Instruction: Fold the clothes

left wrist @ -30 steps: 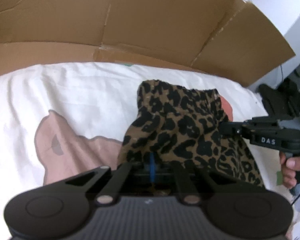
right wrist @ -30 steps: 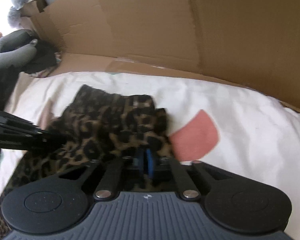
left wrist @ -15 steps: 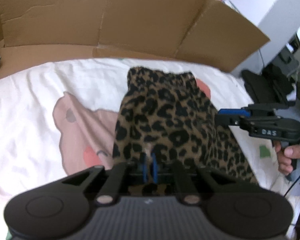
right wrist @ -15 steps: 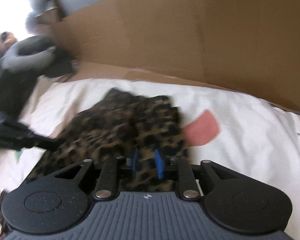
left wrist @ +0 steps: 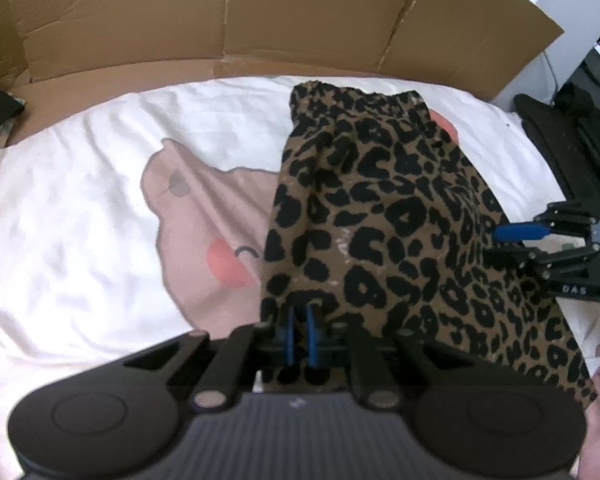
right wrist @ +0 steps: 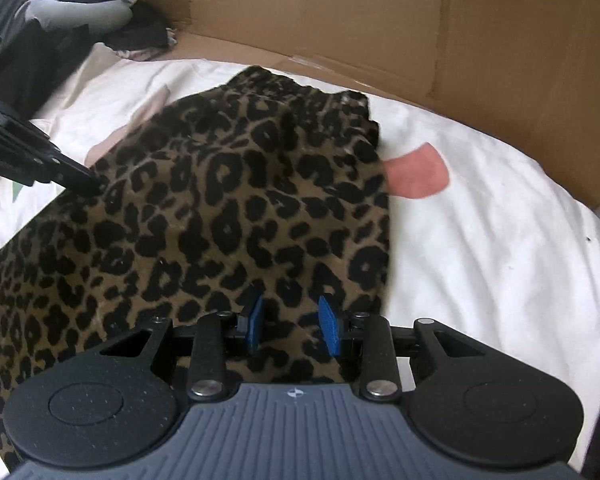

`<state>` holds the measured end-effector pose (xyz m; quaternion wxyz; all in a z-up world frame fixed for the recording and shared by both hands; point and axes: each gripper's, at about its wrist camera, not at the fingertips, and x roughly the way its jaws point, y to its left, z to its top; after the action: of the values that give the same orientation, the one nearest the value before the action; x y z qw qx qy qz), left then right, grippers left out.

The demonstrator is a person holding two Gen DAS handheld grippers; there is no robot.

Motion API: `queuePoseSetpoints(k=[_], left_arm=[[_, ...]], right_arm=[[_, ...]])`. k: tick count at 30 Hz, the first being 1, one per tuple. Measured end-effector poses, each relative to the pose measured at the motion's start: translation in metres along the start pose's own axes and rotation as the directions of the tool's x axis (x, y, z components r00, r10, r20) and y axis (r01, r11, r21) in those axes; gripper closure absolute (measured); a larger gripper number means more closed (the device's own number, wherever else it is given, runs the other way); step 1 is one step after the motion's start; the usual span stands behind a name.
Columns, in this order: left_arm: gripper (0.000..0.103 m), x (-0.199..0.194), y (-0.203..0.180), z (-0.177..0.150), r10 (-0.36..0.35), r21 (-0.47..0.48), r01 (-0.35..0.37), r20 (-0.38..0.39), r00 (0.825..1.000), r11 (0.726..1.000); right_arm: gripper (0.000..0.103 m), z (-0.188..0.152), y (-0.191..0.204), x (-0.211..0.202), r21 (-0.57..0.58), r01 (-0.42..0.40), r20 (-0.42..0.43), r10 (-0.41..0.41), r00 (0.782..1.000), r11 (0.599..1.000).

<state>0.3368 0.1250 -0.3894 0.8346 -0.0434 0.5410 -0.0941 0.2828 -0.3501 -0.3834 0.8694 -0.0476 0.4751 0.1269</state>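
Note:
A leopard-print garment (left wrist: 380,220) (right wrist: 220,208) lies spread on the white bed sheet (left wrist: 80,220) (right wrist: 480,260), its gathered waistband toward the cardboard. My left gripper (left wrist: 300,332) sits at the garment's near left corner. Its blue pads are almost together, with the fabric edge pinched in them. In the right wrist view the left gripper (right wrist: 92,182) tapers to a point on that cloth edge. My right gripper (right wrist: 292,322) hovers over the near right corner. Its jaws are opening, with the cloth lying loose below the gap. The right gripper (left wrist: 508,245) also shows at the garment's right side.
A cardboard wall (left wrist: 300,12) (right wrist: 380,20) bounds the far side of the bed. The sheet carries a pink cartoon print (left wrist: 204,216). A grey stuffed shape (right wrist: 80,4) and dark clothes (right wrist: 140,36) lie at the far left. Black gear (left wrist: 560,140) sits off the bed's right edge.
Both grippers have drawn back from the cardboard, and the garment now lies longer and flatter. The right pads were shut on the fabric and have parted and let it go. The left pads have parted slightly.

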Motion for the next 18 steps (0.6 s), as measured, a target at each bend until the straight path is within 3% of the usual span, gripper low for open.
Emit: queuePoseSetpoints(k=[3, 5, 9, 11, 18], left_arm=[[0.086, -0.013, 0.0, -0.006, 0.024, -0.003, -0.024, 0.019, 1.0, 1.0], [0.073, -0.024, 0.001, -0.011, 0.034, -0.017, -0.033, 0.035, 0.999, 0.999], [0.071, -0.044, 0.01, -0.024, 0.049, -0.069, -0.046, 0.054, 0.997, 0.997], [0.066, -0.053, 0.016, -0.03, 0.071, -0.095, -0.066, 0.059, 0.996, 0.993], [0.062, -0.082, 0.036, -0.052, 0.142, -0.185, -0.131, 0.048, 0.989, 0.974]], right_arm=[[0.066, -0.005, -0.006, -0.009, 0.049, 0.003, 0.0, -0.003, 1.0, 0.999], [0.065, -0.008, -0.009, -0.018, 0.088, -0.002, 0.01, 0.001, 1.0, 0.996], [0.052, -0.011, -0.013, -0.036, 0.155, -0.024, 0.042, 0.018, 0.999, 0.988], [0.051, -0.012, -0.013, -0.041, 0.171, -0.042, 0.045, 0.034, 0.998, 0.984], [0.046, -0.022, -0.015, -0.055, 0.248, -0.112, 0.028, 0.108, 0.994, 0.962]])
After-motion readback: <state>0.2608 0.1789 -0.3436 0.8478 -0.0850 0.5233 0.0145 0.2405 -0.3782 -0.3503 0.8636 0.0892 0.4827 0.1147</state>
